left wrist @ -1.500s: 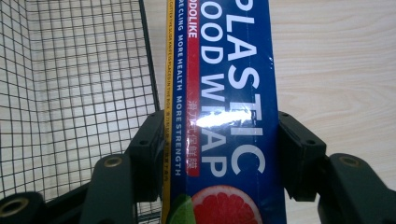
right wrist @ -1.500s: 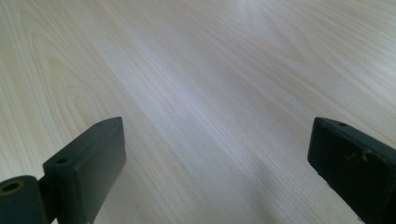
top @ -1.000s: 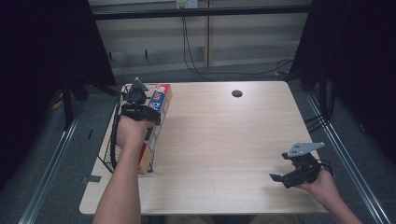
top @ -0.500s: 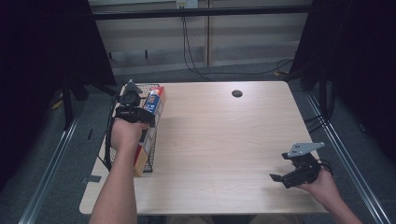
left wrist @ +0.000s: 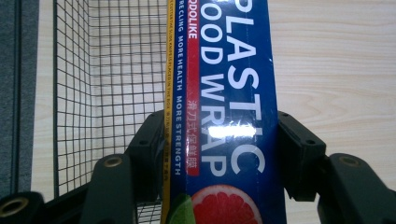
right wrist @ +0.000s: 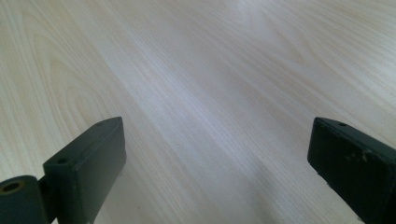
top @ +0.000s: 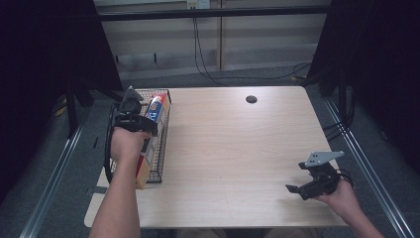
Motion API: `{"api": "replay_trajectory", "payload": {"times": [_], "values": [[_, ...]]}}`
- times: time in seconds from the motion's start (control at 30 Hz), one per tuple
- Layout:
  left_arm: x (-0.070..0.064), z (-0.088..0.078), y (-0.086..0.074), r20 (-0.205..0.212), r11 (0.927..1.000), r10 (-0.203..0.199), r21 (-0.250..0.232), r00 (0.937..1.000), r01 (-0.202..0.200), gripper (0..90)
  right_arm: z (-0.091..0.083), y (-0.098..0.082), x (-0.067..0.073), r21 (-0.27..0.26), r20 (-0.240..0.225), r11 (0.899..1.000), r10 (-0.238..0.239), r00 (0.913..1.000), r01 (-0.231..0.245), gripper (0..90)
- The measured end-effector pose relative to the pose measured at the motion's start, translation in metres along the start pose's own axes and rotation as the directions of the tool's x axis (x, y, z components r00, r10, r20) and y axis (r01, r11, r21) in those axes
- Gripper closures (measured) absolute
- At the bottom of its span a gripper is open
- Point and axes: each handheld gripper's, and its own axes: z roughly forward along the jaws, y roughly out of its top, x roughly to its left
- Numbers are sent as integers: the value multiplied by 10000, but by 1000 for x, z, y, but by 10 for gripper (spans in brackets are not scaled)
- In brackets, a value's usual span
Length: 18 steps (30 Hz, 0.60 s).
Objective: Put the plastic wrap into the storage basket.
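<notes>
Pale wood table (top: pixel 237 148): left tongs (left wrist: pixel 219 140) clamp a plastic wrap box (left wrist: pixel 224 93) midway over the wire basket (left wrist: pixel 112 70); light, stiff, glossy cardboard, best pinched across its narrow sides. Right tongs (right wrist: pixel 217 154) gape empty.

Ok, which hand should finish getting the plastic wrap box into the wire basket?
Left. The left gripper is already clamped on the plastic wrap box, right over the wire basket. The right gripper hangs open over bare table at the far near corner, holding nothing, so it would probably have to cross over.
</notes>
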Motion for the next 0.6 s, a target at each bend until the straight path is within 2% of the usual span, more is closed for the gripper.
{"api": "replay_trajectory", "payload": {"times": [0.03, 0.4, 0.6], "values": [[1, 0, -1, -27, 9999, -111, 1, 9999, 111, 431, 0, 0, 0, -6, -8, 10000, 2, 10000, -2, 43], [6, 4, -3, -122, 9999, -159, -6, 9998, 159, 431, -1, 0, 0, 19, 26, 10000, 38, 10000, -38, 43], [10, 8, -6, -227, 9995, -316, 63, 9992, 317, 431, 0, 0, 1, 70, 37, 10000, -16, 10000, 16, 43]]}}
